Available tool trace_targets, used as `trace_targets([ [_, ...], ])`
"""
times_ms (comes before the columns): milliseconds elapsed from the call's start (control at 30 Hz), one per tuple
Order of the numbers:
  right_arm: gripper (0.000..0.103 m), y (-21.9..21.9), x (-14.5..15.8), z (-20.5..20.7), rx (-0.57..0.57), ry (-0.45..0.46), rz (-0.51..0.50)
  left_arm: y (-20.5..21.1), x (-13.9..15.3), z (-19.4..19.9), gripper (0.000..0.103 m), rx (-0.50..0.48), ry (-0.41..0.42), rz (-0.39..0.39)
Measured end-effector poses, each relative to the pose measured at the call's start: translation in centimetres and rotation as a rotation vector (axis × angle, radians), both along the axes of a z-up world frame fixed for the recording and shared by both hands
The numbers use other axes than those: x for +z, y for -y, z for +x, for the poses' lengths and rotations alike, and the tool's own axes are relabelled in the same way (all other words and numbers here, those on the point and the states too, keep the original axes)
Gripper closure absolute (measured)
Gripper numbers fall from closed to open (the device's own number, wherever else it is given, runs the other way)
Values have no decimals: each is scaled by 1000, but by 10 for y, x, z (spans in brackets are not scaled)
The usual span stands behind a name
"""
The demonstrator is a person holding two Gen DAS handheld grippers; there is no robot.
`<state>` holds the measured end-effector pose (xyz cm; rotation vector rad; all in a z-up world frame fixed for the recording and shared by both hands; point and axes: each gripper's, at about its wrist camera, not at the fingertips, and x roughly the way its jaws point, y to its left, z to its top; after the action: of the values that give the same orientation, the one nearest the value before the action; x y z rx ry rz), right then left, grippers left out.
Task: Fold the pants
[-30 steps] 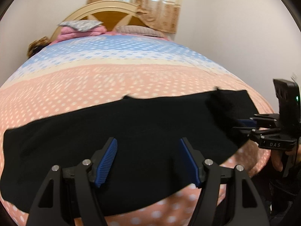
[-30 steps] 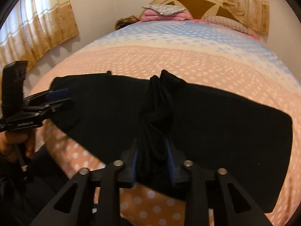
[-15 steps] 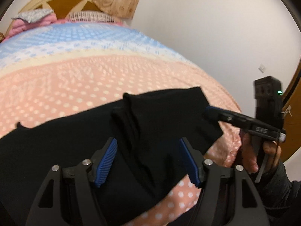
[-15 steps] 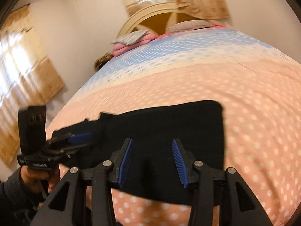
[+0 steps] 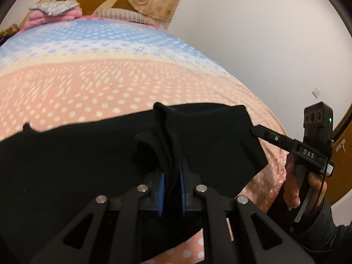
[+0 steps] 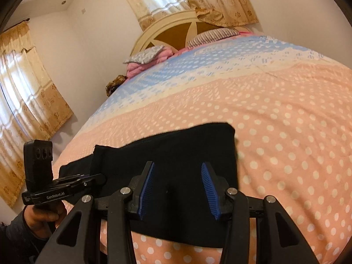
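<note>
The black pants [image 5: 66,165] lie across the bed [image 5: 110,83] near its foot edge, one end doubled over with a bunched ridge. The left gripper [image 5: 171,186] is clamped on that ridge. The right gripper [image 6: 177,189] hovers above the pants, jaws spread.

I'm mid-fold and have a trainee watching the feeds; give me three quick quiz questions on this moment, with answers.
1. True or false: the left gripper is shut on a bunch of the black pants.
2. Is the right gripper A) open, B) clamping cloth, or C) out of view?
3. What do the pants lie on?

Key:
1. True.
2. A; its blue pads stand apart over the cloth.
3. The dotted bedspread.
</note>
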<state>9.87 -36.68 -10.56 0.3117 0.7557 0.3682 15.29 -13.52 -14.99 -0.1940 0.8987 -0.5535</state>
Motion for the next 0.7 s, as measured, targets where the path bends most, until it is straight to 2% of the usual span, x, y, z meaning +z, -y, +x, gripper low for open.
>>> trace_targets([
  [33,57,-2,0,0,4,0,-7,-5,-1,0,91,12,-7,-15],
  [100,57,-4,8,-8,13,57,14,-13,0,-1,91,26,-6,-45],
  [167,57,-7,15,-12,38,92,22,-15,2,-2,91,26,8,-40],
  [233,57,-14,11,-10,49,73,-13,-13,0,-1,91,25,1,-31],
  [300,57,-19,-5,-4,42,6,-60,-6,-4,2,89,11,-1,-1],
  [333,57,-21,-14,1,45,-40,-82,-3,-7,3,84,12,1,25],
  [467,57,-25,-11,-4,57,-10,-119,0,-6,0,76,6,22,68],
  [533,57,-29,-3,-10,57,27,-108,-3,-1,-3,56,14,40,97],
  [600,56,-43,6,-17,118,64,-88,-12,7,-10,44,28,76,110],
  [633,54,-53,9,-21,150,85,-99,-21,11,-14,39,37,96,114],
  [700,53,-83,10,-33,197,128,-201,-41,15,-22,38,67,116,137],
])
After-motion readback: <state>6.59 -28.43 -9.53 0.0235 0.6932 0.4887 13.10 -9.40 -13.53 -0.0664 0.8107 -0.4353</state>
